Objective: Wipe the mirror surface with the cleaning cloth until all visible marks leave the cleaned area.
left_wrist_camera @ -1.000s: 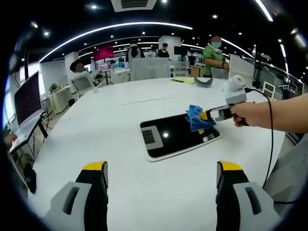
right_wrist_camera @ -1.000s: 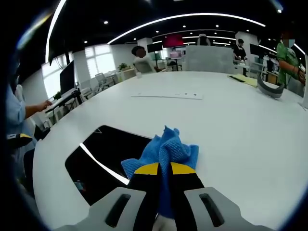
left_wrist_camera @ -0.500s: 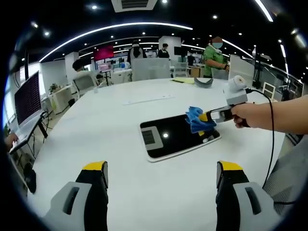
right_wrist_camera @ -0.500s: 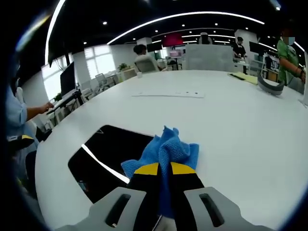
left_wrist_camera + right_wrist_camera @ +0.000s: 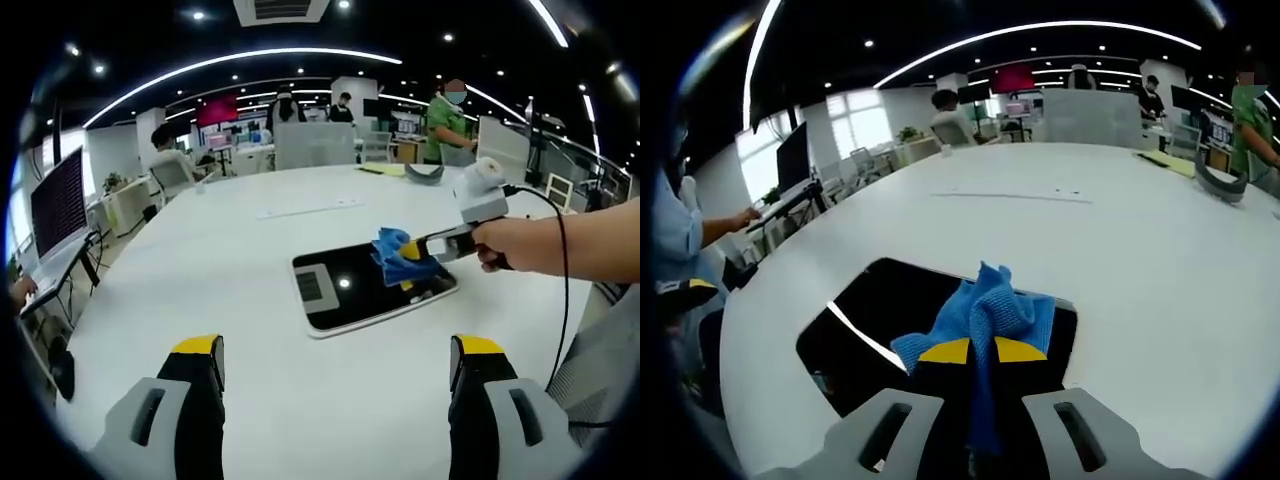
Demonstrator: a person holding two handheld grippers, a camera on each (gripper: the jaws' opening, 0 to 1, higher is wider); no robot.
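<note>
— Left gripper view first: where is the mirror (image 5: pixel 375 287)?
— Flat on the white table (image 5: pixel 200 280), a dark panel in a pale frame. The blue cloth (image 5: pixel 396 259) sits on its far right part, clamped between the jaws of the right gripper (image 5: pixel 412 251), with a hand (image 5: pixel 505 244) behind it.

— What differs from a second ago?
— The cloth has moved left, further onto the glass. Earlier it lay at the mirror's right edge. In the right gripper view the dark surface of the mirror (image 5: pixel 890 310) now shows on both sides of the cloth (image 5: pixel 985 310); before, white table lay to its right.

— And the left gripper (image 5: pixel 335 370)?
— Jaws wide apart, nothing between them, near the table's front edge and well apart from the mirror.

— Anything hard to make out?
— The right gripper (image 5: pixel 980 352) hides where the cloth meets the glass. I cannot tell whether any marks are on the glass; reflections of ceiling lights cross it.
</note>
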